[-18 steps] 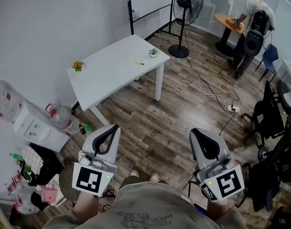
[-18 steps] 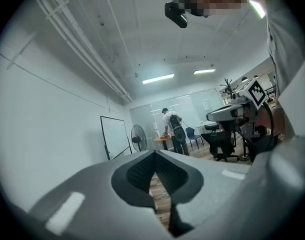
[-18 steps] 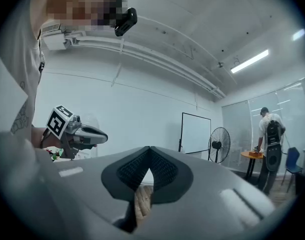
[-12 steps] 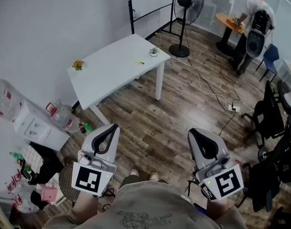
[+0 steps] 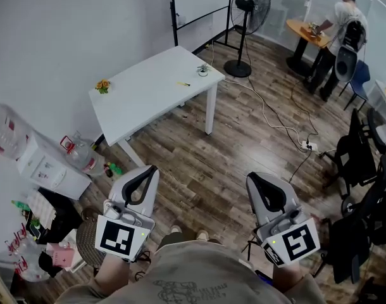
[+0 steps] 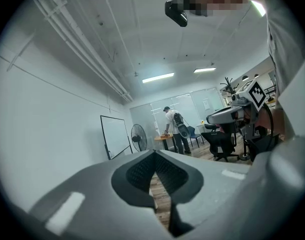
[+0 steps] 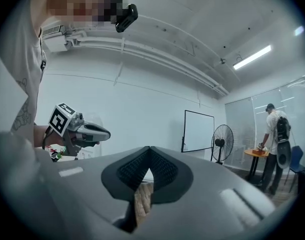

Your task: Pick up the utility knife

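Evidently the approach is the step in hand: the person is standing well apart from the white counter (image 5: pixel 142 100), holding the left tool (image 5: pixel 153 168) and right tool (image 5: pixel 250 177) level, each with its jaws pressed together on nothing. The utility knife (image 5: pixel 183 83) is showing only as a small yellow sliver lying flat toward the counter's right-hand end, too small to read further. The next move is calling for walking closer, opening one tool and lining its jaws across the sliver's narrow width.

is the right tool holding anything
No, the right tool has its jaws shut tip to tip with nothing between them.
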